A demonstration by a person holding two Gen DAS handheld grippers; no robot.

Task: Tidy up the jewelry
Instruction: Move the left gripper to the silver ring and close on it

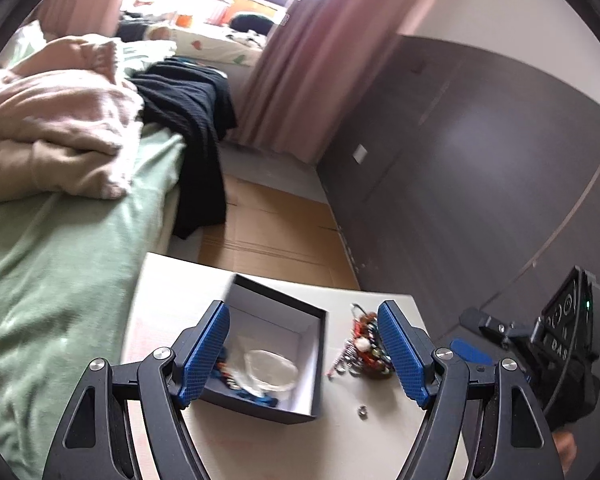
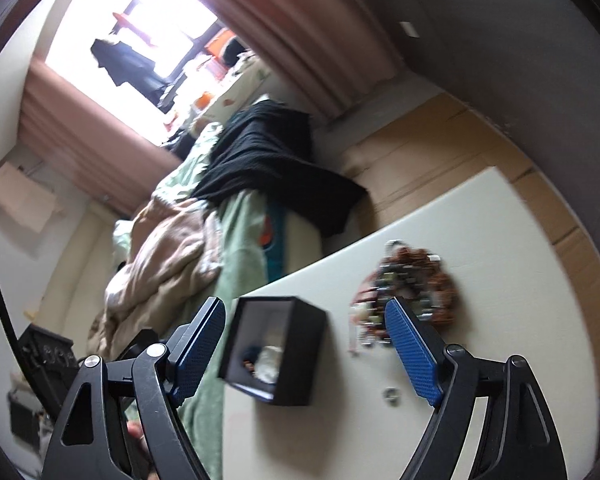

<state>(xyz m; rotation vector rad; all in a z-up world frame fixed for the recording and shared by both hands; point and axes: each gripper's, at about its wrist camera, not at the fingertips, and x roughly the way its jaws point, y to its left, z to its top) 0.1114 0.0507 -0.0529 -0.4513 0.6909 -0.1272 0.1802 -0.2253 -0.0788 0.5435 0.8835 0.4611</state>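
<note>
A dark open box (image 1: pixel 316 364) with a white inside stands on a white table (image 1: pixel 340 440). It holds a clear bangle (image 1: pixel 271 370) and blue beads (image 1: pixel 260 398). A tangled heap of jewelry (image 1: pixel 364 352) lies on the table right of the box, with a small ring (image 1: pixel 363 412) in front of it. My left gripper (image 1: pixel 304 356) is open and empty above the box and heap. My right gripper (image 2: pixel 306 352) is open and empty above the box (image 2: pixel 276 352), the heap (image 2: pixel 412 280) and the ring (image 2: pixel 390 395). The right gripper's body shows in the left wrist view (image 1: pixel 556 340).
A bed with a green sheet (image 1: pixel 60 272), a pink blanket (image 1: pixel 56 120) and a black garment (image 1: pixel 192 132) lies left of the table. Cardboard (image 1: pixel 276 232) covers the floor behind it. A grey wall (image 1: pixel 480 168) and pink curtains (image 1: pixel 296 60) stand beyond.
</note>
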